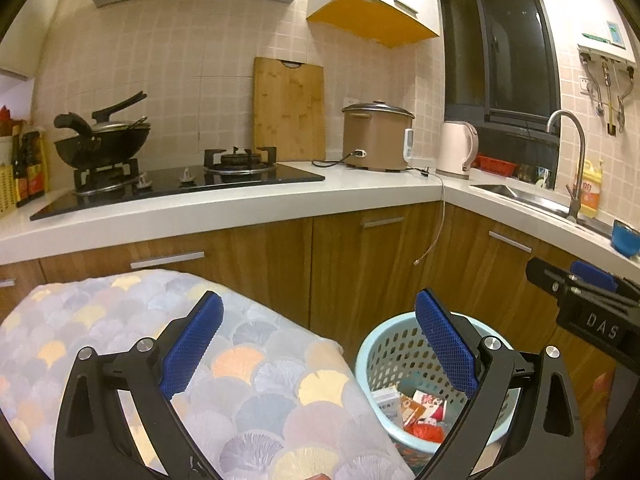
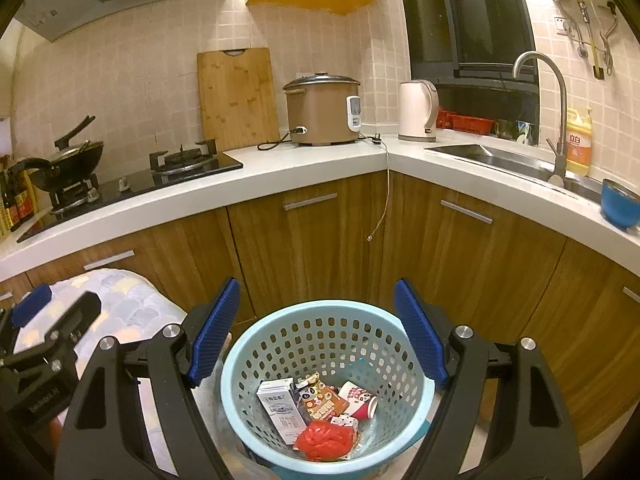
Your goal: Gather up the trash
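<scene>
One L-shaped white counter (image 2: 320,168) runs over wood-grain cabinet doors with flat metal handles. One black glass hob (image 1: 180,184) sits in it with two burners, and a single dark wok (image 1: 102,144) stands on the left burner. One bamboo cutting board (image 2: 236,98) leans upright against the tiled wall. Beside it are one brown round rice cooker (image 2: 322,110) and one pale kettle (image 2: 417,110); further right, one steel sink (image 2: 488,156) with a curved tap, one yellow detergent bottle (image 2: 579,142) and one blue bowl (image 2: 621,202).

Lower down, one padded surface covered in a fan-patterned pastel cloth (image 1: 200,360) stands next to one round light-blue plastic basket (image 2: 425,380) with perforated walls.

The trash lies in the bottom of that basket: one white carton (image 2: 280,410), one orange printed packet (image 2: 324,400), one paper cup (image 2: 360,400) on its side, and one crumpled red plastic bag (image 2: 324,438) (other scraps are too small to tell).

Two grippers, each black with ribbed blue pads: the left gripper (image 1: 320,344) stands wide open above the cloth and basket edge, holding nothing; the right gripper (image 2: 318,332) is spread wide over the basket, also empty.
</scene>
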### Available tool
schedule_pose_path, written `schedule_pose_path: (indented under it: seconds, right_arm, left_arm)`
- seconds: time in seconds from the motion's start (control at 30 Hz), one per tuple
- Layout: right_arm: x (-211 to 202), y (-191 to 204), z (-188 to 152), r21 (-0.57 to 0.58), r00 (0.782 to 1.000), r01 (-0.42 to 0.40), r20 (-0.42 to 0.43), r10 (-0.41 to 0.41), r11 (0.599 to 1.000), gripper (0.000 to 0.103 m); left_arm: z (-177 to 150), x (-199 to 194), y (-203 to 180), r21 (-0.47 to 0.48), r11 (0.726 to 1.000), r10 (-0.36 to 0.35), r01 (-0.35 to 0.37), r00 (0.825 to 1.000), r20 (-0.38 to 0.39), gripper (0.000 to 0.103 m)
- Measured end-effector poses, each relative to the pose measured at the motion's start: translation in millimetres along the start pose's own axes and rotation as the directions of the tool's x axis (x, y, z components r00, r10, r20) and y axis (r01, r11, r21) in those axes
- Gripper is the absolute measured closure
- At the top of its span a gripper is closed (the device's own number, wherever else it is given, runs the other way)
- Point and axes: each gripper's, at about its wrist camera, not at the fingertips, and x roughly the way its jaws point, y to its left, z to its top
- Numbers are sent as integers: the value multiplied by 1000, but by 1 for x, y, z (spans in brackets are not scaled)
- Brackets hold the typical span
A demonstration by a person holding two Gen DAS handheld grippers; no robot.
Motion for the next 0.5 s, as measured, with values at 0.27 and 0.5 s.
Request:
schedule_pose_path:
  seconds: [0.27,0.5]
  right_arm:
    - [-23,5,2,-17,999,-45,12,45,999,28]
    - [-43,7,6,-21,996,-77,36,77,997,28]
  left_arm:
    - [6,-28,3,-18,1000,19,-19,1000,12,9]
    - [11,-49,2,-19,999,49,-49,998,32,9]
